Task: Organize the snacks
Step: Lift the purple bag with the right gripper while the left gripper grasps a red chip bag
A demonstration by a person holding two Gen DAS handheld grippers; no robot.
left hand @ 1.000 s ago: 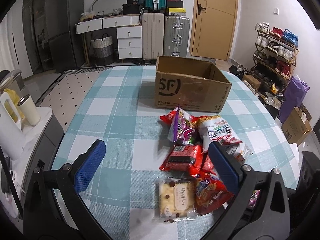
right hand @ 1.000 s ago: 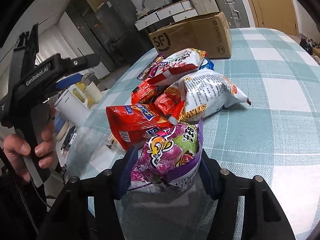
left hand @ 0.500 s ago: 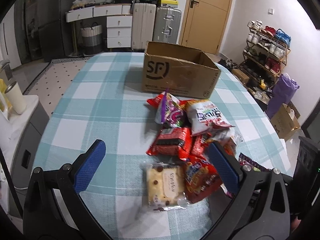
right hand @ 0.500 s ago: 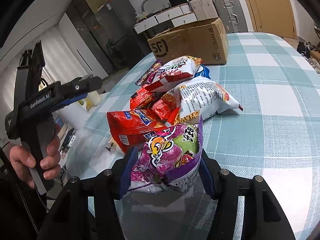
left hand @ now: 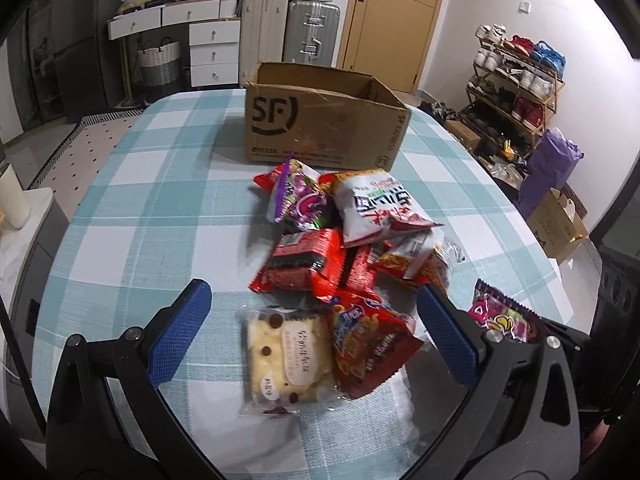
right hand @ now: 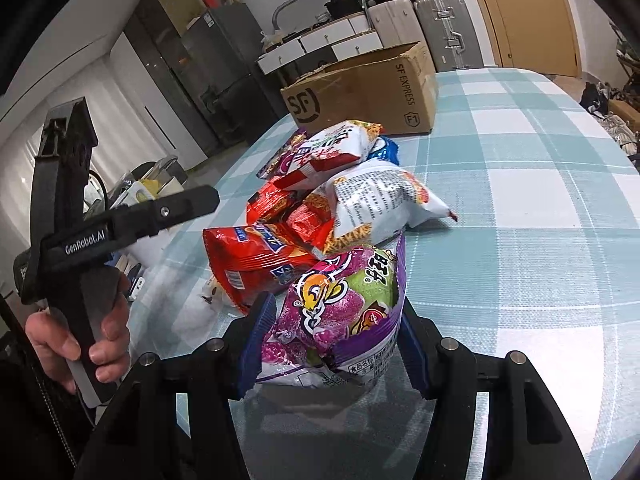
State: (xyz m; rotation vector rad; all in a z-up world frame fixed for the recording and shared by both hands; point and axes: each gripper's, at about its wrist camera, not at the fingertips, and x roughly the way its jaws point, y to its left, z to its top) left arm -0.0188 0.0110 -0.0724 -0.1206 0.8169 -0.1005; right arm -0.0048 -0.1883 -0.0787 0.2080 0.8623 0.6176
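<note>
My right tongs (right hand: 334, 338) clamp the purple gummy-candy bag (right hand: 340, 312); my left tongs (left hand: 316, 338) gape above the biscuit packet (left hand: 288, 354).

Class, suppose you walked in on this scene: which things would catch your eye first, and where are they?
The purple candy bag clamped in the right gripper, near the table's edge. Next, the bright heap of snack packets mid-table on the checked tablecloth, under the open left gripper. Behind it stands an open cardboard box.

worktop (left hand: 132, 216) in a teal-and-white check cloth, open SF cardboard box (left hand: 320, 128) at the far end, messy pile of snack bags (left hand: 344, 248) just in front, cookie pack (left hand: 288, 356) nearest
</note>
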